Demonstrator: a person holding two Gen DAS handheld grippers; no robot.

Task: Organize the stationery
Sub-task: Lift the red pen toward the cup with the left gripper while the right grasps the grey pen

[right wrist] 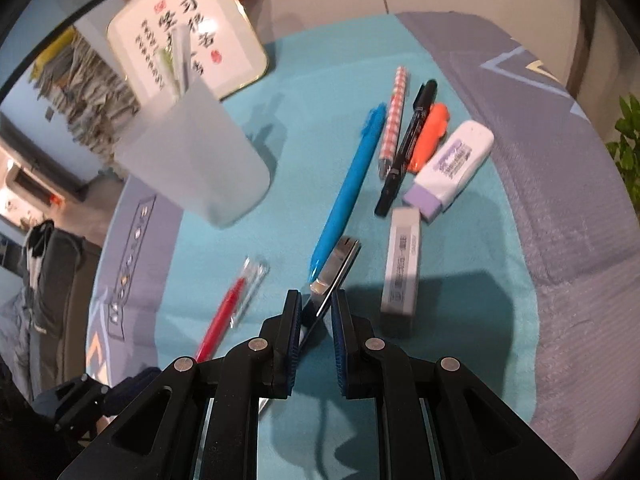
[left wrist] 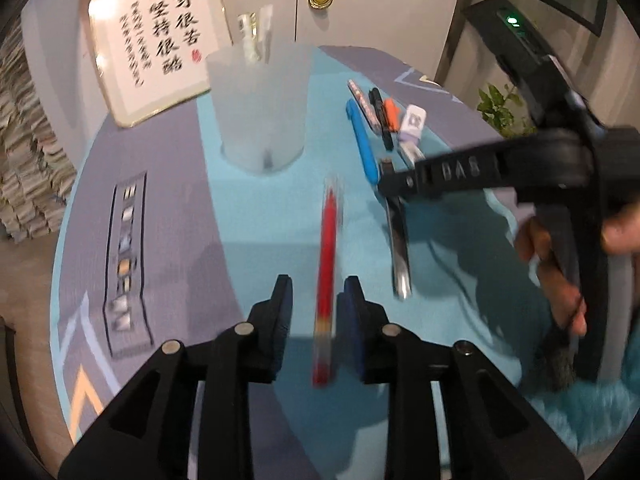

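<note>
Right now the L claw point(left wrist: 316, 284) hangs apart over the red pen point(left wrist: 328, 260). The pen runs lengthwise between the jaws, close to one pad with a clear gap at the other, so not gripped. It's a light, stiff, smooth plastic barrel w/ a clear cap, so it may roll or slip. Best taken mid-barrel, across its width.

The R claw point(right wrist: 316, 300) is clamped on a thin metal strip point(right wrist: 336, 268), maybe a ruler or cutter, can't tell. It's shiny, rigid and slick, held near one end and slanting down.

Everything sits on a soft teal cloth point(right wrist: 300, 80) that looks grippy.

- Beside the strip: boxed eraser point(right wrist: 402, 264), blocky, easy to take.
- Further out: blue pen point(right wrist: 348, 184), checked pen point(right wrist: 394, 120), black marker point(right wrist: 404, 152), orange highlighter point(right wrist: 430, 136), white-purple corr. tape point(right wrist: 452, 164), packed close together.
- Frosted plastic cup point(left wrist: 260, 108): upright, light, tips easily, already holds a few items.
- Behind it: a framed plaque point(left wrist: 152, 52).
</note>
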